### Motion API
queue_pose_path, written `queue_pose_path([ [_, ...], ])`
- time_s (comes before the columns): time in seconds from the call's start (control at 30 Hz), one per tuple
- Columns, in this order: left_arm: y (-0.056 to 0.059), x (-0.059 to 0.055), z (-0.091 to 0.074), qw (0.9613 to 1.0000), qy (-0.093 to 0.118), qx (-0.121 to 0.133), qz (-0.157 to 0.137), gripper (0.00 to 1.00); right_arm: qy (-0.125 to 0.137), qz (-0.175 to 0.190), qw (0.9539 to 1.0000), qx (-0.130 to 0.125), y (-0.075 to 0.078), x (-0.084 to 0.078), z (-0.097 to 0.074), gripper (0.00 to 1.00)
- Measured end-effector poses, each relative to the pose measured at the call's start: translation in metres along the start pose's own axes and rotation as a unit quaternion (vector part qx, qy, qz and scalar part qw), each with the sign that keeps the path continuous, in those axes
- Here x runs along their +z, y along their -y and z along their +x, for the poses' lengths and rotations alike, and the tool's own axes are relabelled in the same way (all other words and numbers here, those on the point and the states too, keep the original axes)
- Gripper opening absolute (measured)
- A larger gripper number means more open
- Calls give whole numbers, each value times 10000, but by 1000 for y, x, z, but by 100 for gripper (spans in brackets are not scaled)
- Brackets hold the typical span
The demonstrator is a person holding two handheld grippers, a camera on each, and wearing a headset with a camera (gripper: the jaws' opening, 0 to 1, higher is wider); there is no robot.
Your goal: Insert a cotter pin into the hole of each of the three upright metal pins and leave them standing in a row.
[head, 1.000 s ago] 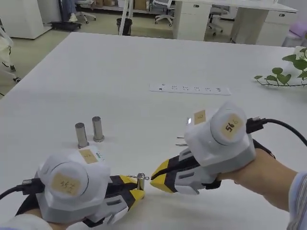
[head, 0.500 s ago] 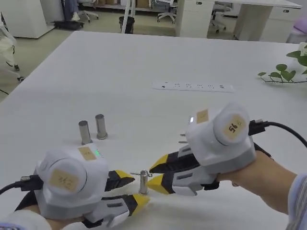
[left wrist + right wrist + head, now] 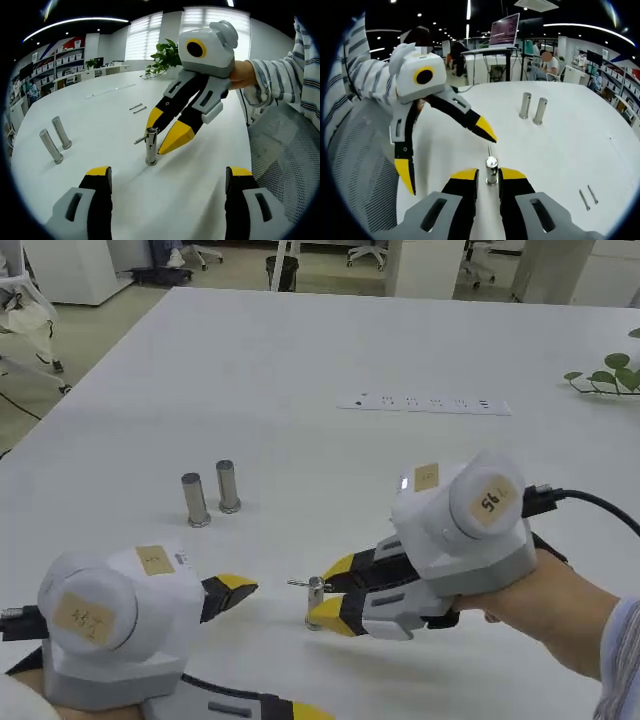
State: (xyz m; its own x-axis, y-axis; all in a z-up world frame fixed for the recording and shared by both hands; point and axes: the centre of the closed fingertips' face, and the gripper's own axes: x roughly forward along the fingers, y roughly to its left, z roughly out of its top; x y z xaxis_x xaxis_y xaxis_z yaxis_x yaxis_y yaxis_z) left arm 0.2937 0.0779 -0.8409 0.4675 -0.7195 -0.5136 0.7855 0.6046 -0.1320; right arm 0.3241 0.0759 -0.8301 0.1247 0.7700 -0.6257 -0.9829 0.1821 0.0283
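Observation:
A metal pin (image 3: 316,598) stands on the white table with a cotter pin (image 3: 300,584) through its head, its tail pointing left. My right gripper (image 3: 328,592) is open, one jaw on each side of this pin with narrow gaps, as the right gripper view shows around the pin (image 3: 491,170). My left gripper (image 3: 268,650) is wide open and holds nothing, a short way back from the pin (image 3: 151,146). Two bare metal pins (image 3: 194,499) (image 3: 228,486) stand side by side farther left. The right gripper (image 3: 165,130) hangs over the pin from behind.
Two loose cotter pins (image 3: 136,107) lie on the table beyond the work, also visible in the right gripper view (image 3: 587,196). A white power strip (image 3: 425,403) lies farther back, and a plant (image 3: 603,380) sits at the right edge.
My left gripper let go of the pin, opened wide and drew back toward me. The pin now stands on the table, and the right gripper opened and moved its jaws around it.

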Motion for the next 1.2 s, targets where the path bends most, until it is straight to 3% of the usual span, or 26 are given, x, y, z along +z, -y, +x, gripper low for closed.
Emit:
queue_pose_path([
  [0.13,4,-7,-6,9999,-125,31,11,99,-24,2,10000,52,-1,-2,2,17],
  [0.27,9,-6,-12,9998,-22,22,-181,99,-15,-49,9999,91,1,-1,5,16],
  [0.5,16,-11,-23,9996,-149,150,-194,99,-71,-214,9996,148,1,-6,11,15],
  [0.73,22,-12,-31,9994,-133,193,-247,99,-37,-245,9995,186,2,-10,14,12],
  [1.03,15,-6,-44,9977,70,502,-455,99,-104,-332,9989,325,4,-12,16,10],
  [1.2,10,-3,-48,9958,266,598,-647,99,8,-369,9987,357,13,-2,14,10],
])
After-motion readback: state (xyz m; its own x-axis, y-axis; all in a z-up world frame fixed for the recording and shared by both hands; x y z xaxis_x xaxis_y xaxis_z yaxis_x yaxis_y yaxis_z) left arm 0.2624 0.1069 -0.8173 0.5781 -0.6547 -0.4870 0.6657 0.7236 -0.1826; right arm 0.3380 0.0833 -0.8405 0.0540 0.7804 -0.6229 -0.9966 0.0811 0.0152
